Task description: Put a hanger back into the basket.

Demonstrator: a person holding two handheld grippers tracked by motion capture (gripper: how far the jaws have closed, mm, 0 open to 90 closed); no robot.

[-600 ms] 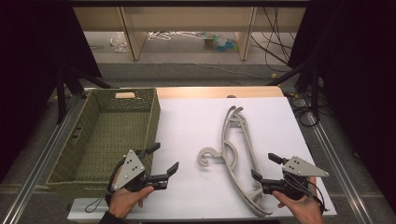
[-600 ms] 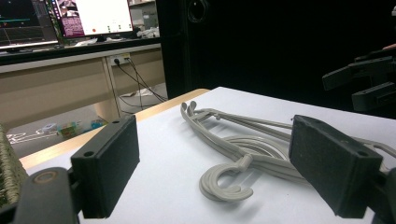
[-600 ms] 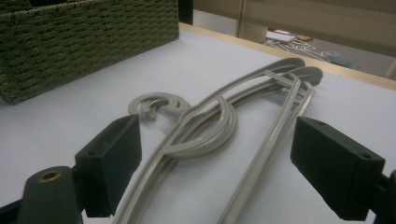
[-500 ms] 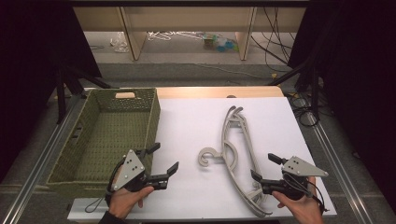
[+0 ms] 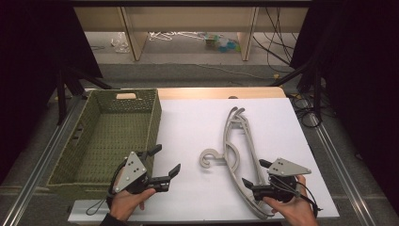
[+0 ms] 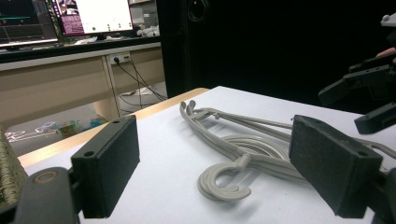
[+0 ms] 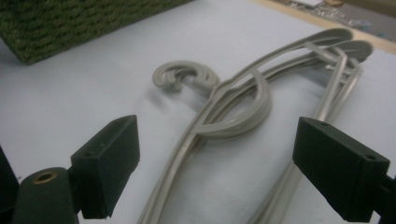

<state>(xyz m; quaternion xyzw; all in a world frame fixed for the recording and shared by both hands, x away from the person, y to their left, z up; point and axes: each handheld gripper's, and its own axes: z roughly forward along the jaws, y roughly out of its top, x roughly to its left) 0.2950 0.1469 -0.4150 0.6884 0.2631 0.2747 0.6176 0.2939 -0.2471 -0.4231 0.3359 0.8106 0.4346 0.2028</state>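
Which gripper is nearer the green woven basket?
Left. The left gripper hovers beside the green woven basket's near right corner; the right gripper is across the table by the grey plastic hangers.

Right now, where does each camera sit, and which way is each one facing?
High view: above the person's side, looking forward and down on the table, basket, hangers; both hands show, holding the left gripper and right gripper.
Left gripper view: rides that gripper, low, facing the hangers between its open jaws.
Right gripper view: rides that gripper, facing the hangers and basket.
All views share the hangers.
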